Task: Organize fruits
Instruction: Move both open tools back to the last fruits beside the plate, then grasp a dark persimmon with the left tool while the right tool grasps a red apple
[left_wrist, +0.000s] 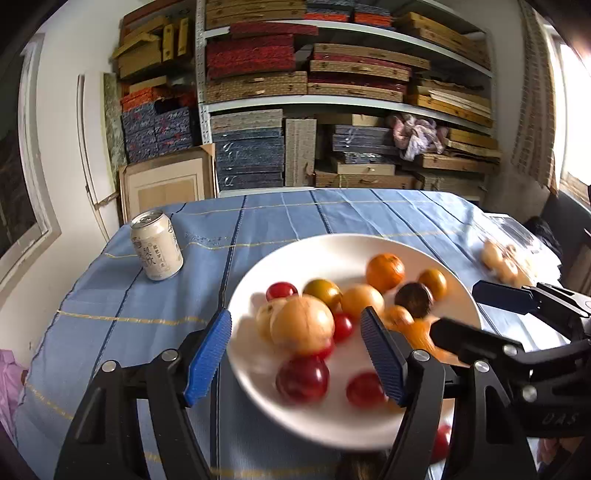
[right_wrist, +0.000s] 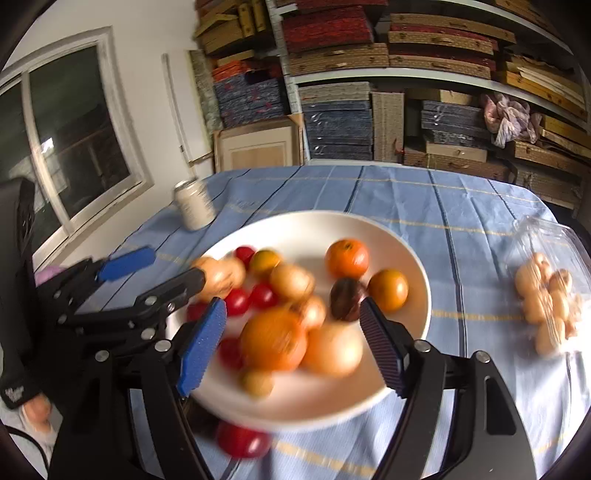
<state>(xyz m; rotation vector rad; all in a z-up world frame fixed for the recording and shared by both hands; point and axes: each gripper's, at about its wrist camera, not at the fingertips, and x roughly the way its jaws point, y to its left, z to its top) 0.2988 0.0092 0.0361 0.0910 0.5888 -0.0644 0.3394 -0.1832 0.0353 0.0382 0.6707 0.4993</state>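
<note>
Both grippers, left (left_wrist: 295, 354) and right (right_wrist: 293, 345), stand wide, holding nothing, over a white plate (left_wrist: 332, 251). It carries roughly a dozen blurred fruits (right_wrist: 273, 339): red, orange, tan, one dark. Beyond-left stands one can (left_wrist: 156, 249), print unreadable; right, a bagged cluster (right_wrist: 550, 295).

Plate fruits (right_wrist: 273, 339) blurred (near ones worst).

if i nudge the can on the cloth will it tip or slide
The can stands upright, tall and narrow, so a high push would probably tip it. On its side it would likely roll. The cloth looks soft, so sliding seems less likely.
</note>
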